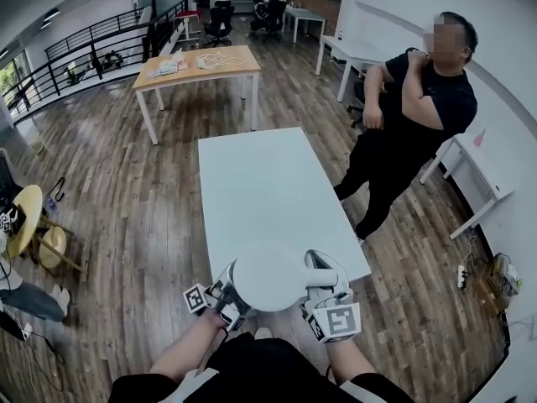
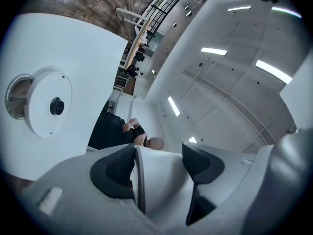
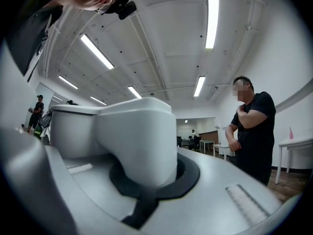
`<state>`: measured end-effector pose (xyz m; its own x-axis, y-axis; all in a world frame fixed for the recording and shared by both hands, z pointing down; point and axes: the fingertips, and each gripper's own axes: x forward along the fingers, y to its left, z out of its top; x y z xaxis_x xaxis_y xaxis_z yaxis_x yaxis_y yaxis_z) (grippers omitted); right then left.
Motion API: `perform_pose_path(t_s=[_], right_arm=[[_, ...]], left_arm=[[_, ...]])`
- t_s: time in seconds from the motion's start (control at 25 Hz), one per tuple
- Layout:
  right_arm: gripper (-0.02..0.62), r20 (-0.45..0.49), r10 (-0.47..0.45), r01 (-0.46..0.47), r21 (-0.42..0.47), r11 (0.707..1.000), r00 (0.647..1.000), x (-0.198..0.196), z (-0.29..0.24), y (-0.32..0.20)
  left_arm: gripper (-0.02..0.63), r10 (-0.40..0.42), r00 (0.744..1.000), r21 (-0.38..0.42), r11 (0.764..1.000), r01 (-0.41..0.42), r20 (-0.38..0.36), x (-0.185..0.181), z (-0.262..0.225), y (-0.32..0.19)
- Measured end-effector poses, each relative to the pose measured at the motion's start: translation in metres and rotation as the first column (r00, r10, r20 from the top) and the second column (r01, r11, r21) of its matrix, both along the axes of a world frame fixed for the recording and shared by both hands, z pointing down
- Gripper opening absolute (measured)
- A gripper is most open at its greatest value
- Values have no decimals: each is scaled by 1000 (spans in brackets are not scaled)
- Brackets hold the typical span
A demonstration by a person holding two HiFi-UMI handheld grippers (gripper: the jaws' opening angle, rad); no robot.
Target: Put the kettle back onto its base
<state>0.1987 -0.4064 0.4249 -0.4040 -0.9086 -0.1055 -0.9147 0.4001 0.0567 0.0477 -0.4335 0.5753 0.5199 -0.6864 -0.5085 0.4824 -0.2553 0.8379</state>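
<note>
The white round kettle hangs upright over the near end of the long white surface, carried between the two claws, its flat top turned to the head view. The right claw is clamped tight on the kettle's thick white handle, which juts out on the side nearer the surface's right edge. The kettle's cylindrical body shows just past the handle in the right gripper view.

The left claw sits at the opposite side of the kettle with its jaws at a narrow gap. A white part of the kettle with a thin edge lies between the dark pads, which seem to press on it. I cannot tell which part of the kettle it is.

The white disc-shaped base, with a black connector at its centre, lies flat on the surface, apart from the kettle. Only the left gripper view shows it.

A person in black clothes stands on the wooden plank floor beside the surface's right edge, towards its far end. A wood-topped table with white legs stands beyond the surface's far end, off to the left.
</note>
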Motion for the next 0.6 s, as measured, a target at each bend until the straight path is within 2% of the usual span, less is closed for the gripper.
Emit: perform_pose_path(t_s=[0.12,0.36,0.6], right_arm=[[6,-3,-24,24,0,1000,1000,1,1,-11],[6,19,-40,41,-55,998,999,-8,24,-28],[6,36,-25,27,-52,998,999,-14,34,-46]], left_arm=[[308,-21,1000,-9,1000,21,11,0,4,-6],[308,-43,999,-76,996,45,26,-11,28,-10],[308,-42,998,-83,995,46,53,-20,39,-29]])
